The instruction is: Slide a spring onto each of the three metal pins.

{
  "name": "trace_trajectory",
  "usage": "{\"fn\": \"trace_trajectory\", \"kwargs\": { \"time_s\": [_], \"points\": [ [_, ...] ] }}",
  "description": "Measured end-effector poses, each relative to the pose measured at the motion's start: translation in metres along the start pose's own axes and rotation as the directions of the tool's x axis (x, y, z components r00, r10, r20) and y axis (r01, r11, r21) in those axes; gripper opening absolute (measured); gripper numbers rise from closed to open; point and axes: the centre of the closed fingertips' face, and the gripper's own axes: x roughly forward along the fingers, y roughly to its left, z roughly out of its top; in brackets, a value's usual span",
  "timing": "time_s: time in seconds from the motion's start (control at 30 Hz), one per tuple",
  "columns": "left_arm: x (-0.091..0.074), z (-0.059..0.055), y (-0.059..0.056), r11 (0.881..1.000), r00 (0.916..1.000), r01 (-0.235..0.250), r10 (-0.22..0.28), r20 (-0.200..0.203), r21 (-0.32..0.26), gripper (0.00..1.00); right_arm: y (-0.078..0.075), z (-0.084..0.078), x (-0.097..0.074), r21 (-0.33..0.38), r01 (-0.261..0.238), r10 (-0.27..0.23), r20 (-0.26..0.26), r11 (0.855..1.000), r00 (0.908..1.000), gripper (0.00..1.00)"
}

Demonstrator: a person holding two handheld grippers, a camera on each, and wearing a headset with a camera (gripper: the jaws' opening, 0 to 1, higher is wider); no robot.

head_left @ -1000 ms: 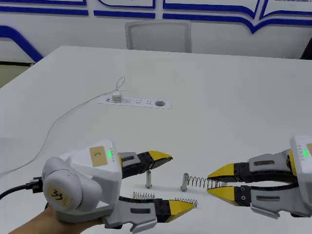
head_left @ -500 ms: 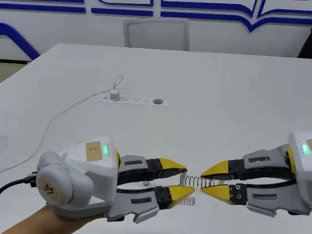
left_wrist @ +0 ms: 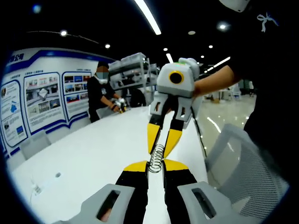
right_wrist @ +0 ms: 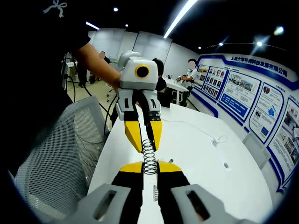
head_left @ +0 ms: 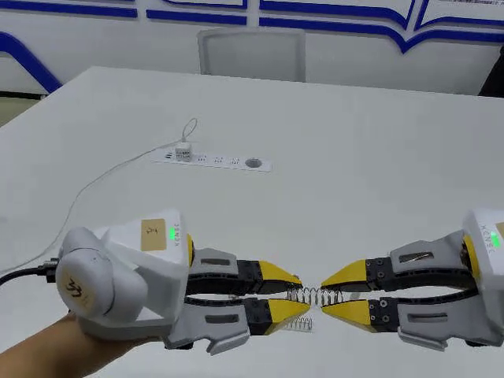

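White table [head_left: 378,157] carries power strip [head_left: 216,162] toward far left, well in from edges. Small white plug [head_left: 183,153] on strip's left end; thin cable [head_left: 94,185] trails to table's left edge. Grey chair [head_left: 252,53] behind far edge. Mesh chair [right_wrist: 56,140] beside table edge. Blue display boards [right_wrist: 252,98] on wall.

Yellow tips, black jaws, white bench.

In the head view the left gripper [head_left: 304,295] at seven o'clock and the right gripper [head_left: 324,296] at four o'clock have white and grey bodies and black jaws ending in yellow tips. Each shows a small green light [head_left: 170,233], and the left one bears a tan label [head_left: 153,235] with dark scribble. The spring [head_left: 313,296] is bare silver metal. The table [head_left: 354,157] is plain white. At eleven o'clock the power strip [head_left: 216,161] is white and its cable [head_left: 94,189] pale grey. At twelve o'clock a grey chair [head_left: 252,53] stands before a white wall [head_left: 346,43] with blue stripes.
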Motion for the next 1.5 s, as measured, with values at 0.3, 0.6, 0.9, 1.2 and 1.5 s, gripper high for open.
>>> {"fn": "trace_trajectory", "kwargs": {
  "time_s": [0.3,0.6,0.9,1.2,1.5],
  "points": [
    [0.001,-0.001,-0.003,1.000,0.9998,0.021,-0.021,-0.002,0.021,0.09,0.000,-0.004,-0.001,0.019,-0.004,0.004,-0.004,1.000,1.0000,0.12],
    [0.000,0.001,-0.007,0.999,0.9991,0.042,-0.042,0.007,0.020,0.09,0.004,-0.008,0.002,0.066,-0.039,0.040,-0.009,0.997,0.9992,0.13],
    [0.002,-0.008,-0.012,0.994,0.9971,0.064,-0.060,-0.048,0.093,0.09,0.010,-0.005,0.002,0.082,-0.074,0.075,-0.008,0.994,0.9971,0.11],
    [0.005,-0.008,-0.006,0.998,0.9993,0.026,-0.024,-0.028,0.060,0.09,0.004,0.010,0.000,0.138,-0.075,0.068,0.055,0.988,0.9962,0.11],
    [0.004,-0.011,-0.006,1.000,0.9999,0.001,-0.001,-0.011,0.030,0.09,0.006,0.026,0.006,0.215,-0.091,0.066,0.123,0.972,0.9903,0.11]
  ]
}}
